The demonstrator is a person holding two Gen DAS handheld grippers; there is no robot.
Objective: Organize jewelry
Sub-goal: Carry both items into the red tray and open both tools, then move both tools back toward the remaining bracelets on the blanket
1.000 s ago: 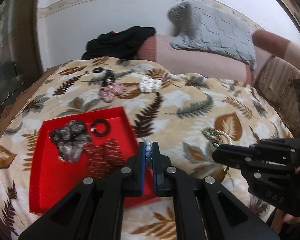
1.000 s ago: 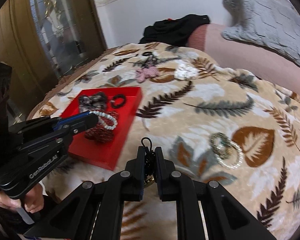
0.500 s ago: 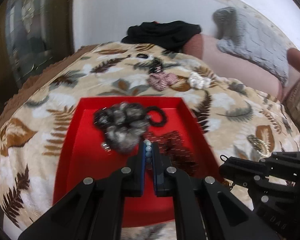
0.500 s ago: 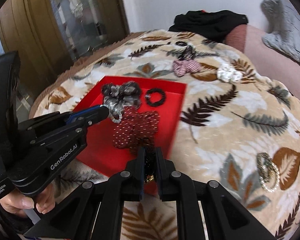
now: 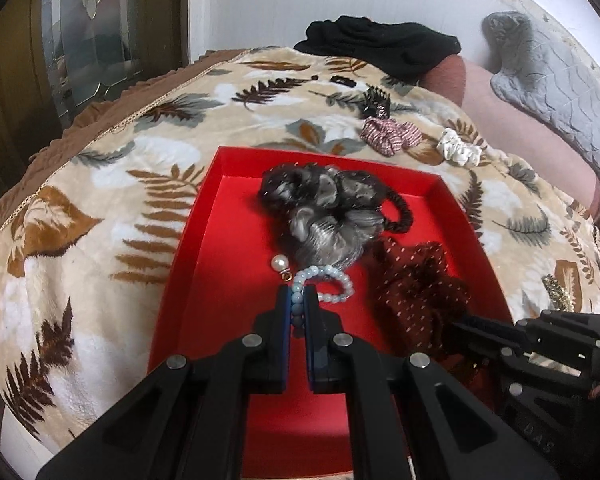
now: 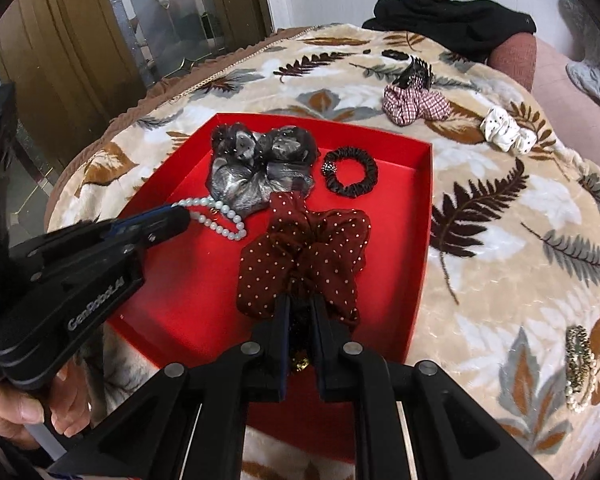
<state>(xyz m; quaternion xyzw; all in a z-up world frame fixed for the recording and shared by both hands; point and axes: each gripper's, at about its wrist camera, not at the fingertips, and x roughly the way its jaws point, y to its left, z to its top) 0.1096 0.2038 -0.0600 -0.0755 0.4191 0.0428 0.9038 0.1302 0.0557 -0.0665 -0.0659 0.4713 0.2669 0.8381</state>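
The left tongs [image 5: 298, 304] are pinched nearly shut on a pale bead bracelet [image 5: 328, 284], gripping a few beads while the rest of the loop, with its single pearl charm [image 5: 279, 263], lies on the floor of the red tray [image 5: 220, 264]; held low like this, the strand seems about ready to be let go. The right tongs [image 6: 300, 320] are likewise closed on something small and dark with a gold glint [image 6: 300, 362], hovering at the tray's near edge just above the maroon dotted scrunchie [image 6: 304, 256], though I cannot tell exactly what the piece is. Beyond the bracelet sits a grey-black ruffled scrunchie [image 6: 260, 172] with a thin black hair tie [image 6: 352, 172] beside it, so the tray looks like the collecting place. Outside it, on the leaf-patterned bedspread [image 6: 500, 220], still wait a checked red scrunchie [image 6: 416, 106], a white one [image 6: 508, 130], a dark claw clip [image 6: 416, 74] and, well apart to the right, a beaded gold bracelet [image 6: 580, 360]. Both hands working near each other over the tray risks a tangle.
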